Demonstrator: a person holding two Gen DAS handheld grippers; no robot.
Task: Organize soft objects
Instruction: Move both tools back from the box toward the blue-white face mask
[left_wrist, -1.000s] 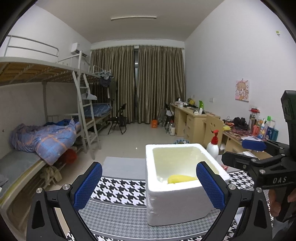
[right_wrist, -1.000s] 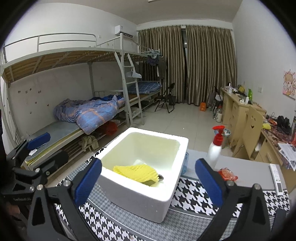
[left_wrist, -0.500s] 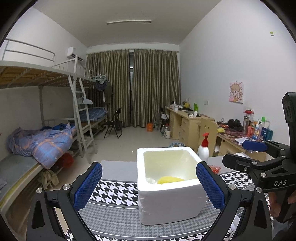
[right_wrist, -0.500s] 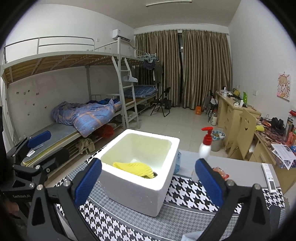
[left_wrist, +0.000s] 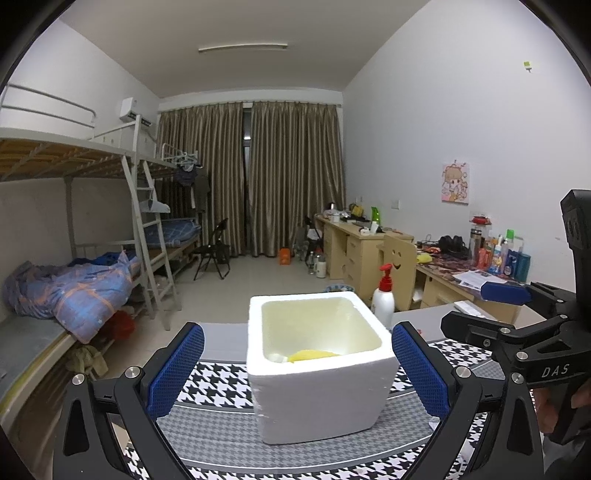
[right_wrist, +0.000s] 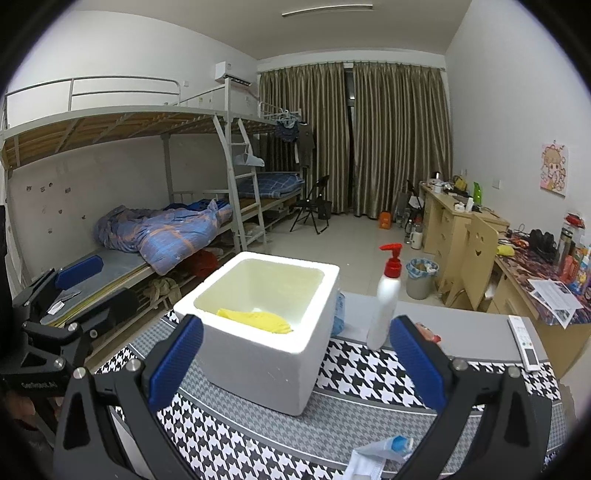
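Note:
A white foam box (left_wrist: 317, 369) (right_wrist: 266, 332) stands on the houndstooth tablecloth (left_wrist: 218, 376) (right_wrist: 354, 373). A yellow soft cloth (left_wrist: 312, 355) (right_wrist: 255, 320) lies inside it, partly hidden by the box wall. My left gripper (left_wrist: 297, 373) is open and empty, held back from the box and framing it. My right gripper (right_wrist: 295, 362) is also open and empty, likewise short of the box. A crumpled white and blue packet (right_wrist: 380, 456) lies on the cloth under the right gripper. Each gripper shows at the edge of the other's view.
A white pump bottle (right_wrist: 386, 306) (left_wrist: 384, 301) with a red top stands right of the box. A white remote (right_wrist: 524, 341) lies at the table's far right. A small red item (right_wrist: 428, 330) sits beside the bottle. Bunk beds line the left wall, desks the right.
Both grippers have drawn back and tilted up from the box, which looks smaller and lower; less of the yellow cloth shows. Both stayed open.

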